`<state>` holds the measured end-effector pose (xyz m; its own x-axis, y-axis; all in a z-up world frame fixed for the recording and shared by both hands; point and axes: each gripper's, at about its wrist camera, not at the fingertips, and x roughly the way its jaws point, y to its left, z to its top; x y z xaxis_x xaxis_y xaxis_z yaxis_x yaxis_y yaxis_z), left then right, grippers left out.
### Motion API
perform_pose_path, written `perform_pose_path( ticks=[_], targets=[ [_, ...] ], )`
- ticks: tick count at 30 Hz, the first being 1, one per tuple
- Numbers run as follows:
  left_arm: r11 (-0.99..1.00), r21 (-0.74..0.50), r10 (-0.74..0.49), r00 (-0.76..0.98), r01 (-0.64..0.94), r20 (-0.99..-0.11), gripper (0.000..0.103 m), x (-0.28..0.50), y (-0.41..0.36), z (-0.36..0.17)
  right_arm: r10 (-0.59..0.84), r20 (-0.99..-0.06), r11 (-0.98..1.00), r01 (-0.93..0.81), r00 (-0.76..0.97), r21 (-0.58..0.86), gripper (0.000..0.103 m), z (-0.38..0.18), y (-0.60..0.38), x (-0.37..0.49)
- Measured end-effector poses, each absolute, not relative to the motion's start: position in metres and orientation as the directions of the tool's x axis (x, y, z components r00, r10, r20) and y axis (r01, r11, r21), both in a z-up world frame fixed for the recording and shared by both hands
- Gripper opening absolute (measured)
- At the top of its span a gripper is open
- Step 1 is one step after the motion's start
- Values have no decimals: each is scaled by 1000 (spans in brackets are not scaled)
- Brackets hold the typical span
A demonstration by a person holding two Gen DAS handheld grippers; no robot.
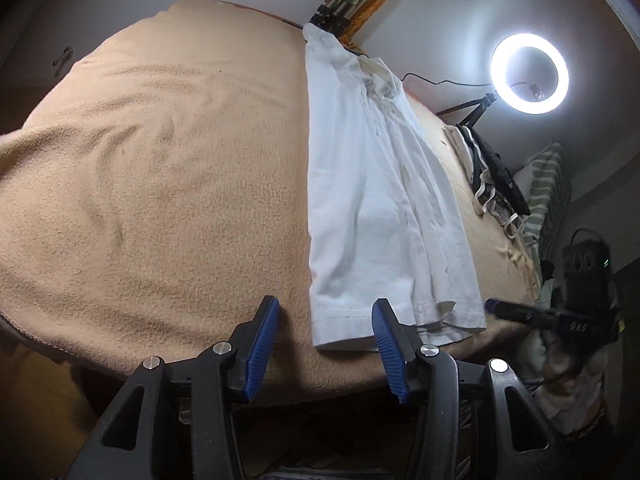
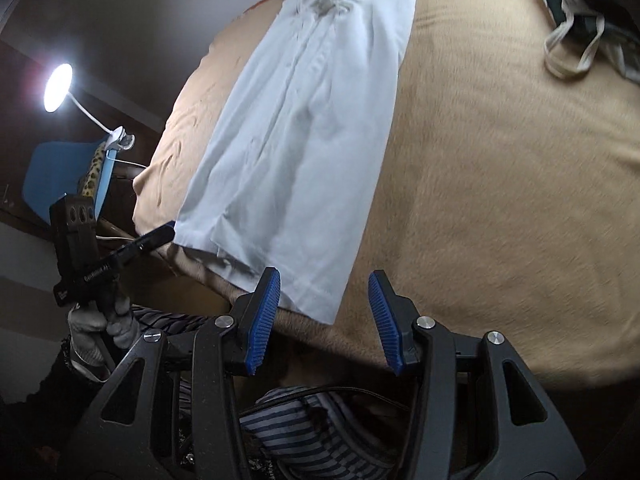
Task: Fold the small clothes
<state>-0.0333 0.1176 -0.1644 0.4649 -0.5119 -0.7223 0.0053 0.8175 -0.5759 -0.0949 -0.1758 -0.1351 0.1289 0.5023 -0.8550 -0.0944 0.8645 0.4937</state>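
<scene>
White garment (image 1: 372,200), folded lengthwise, hem at the bed (image 1: 140,160) near edge. Left tongs (image 1: 326,344) and right tongs (image 2: 324,312) are held wide open, empty; uneven pinching could undo the layers.

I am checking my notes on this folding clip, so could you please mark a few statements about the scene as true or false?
1. The white garment lies folded lengthwise into a long strip on the tan blanket. True.
2. The left gripper is shut on the garment's hem. False: its fingers stand apart, near the hem, gripping nothing.
3. The right gripper is open. True.
4. The ring light is switched off. False: it glows brightly.
5. A pile of other clothes lies on the blanket apart from the white garment. True.
</scene>
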Motion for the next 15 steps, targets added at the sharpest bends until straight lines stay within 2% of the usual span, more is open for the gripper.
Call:
perform_pose_path(
  ticks=[4, 6, 7, 8, 9, 11, 15],
  targets=[
    [765, -644, -571, 446, -17, -690, 44, -26, 120, -169, 511, -850, 860, -88, 129, 503, 49, -145, -174, -102],
    [745, -667, -598, 428, -16, -678, 30, -23, 118, -172, 520, -844, 854, -84, 134, 513, 48, -145, -176, -103],
    [731, -682, -617, 412, -14, -670, 28, -20, 116, -175, 525, -840, 851, -84, 136, 518, 46, -146, -176, -103],
    [720, -694, -631, 402, -16, -664, 20, -18, 114, -177, 530, -836, 848, -89, 139, 523, 40, -146, -177, -103],
    [714, -700, -638, 394, -18, -661, 9, -15, 112, -179, 538, -832, 843, -90, 138, 530, 34, -147, -177, -103],
    [723, -691, -630, 392, -17, -670, 4, -13, 109, -180, 562, -818, 827, -71, 120, 558, 8, -155, -179, -103],
    [754, -657, -601, 421, 18, -679, 1, -17, 104, -169, 578, -803, 816, -66, 145, 575, 4, -152, -186, -108]
  ],
)
